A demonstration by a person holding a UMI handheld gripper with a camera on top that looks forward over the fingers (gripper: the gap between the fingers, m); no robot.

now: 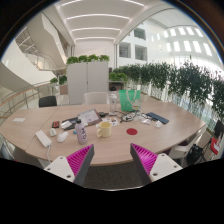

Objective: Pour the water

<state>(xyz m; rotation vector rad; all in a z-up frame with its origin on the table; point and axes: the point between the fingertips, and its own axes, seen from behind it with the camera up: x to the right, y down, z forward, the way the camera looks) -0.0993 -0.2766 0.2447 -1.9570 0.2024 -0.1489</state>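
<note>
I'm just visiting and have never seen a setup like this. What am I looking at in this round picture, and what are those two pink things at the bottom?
This is one picture from a wide-angle camera that rides on a hand-held gripper; a person carries it, there is no robot arm. The pink things are pads on its two fingers, seen from behind. The fingers stand open and hold nothing.

Beyond them is a large wooden table in a bright hall with plants. On it stand a green pitcher, a yellowish cup and a small red item, among other clutter too small to name. The task is pouring water, so the pitcher and cup are probably what it will go for, but it touches neither.
</note>
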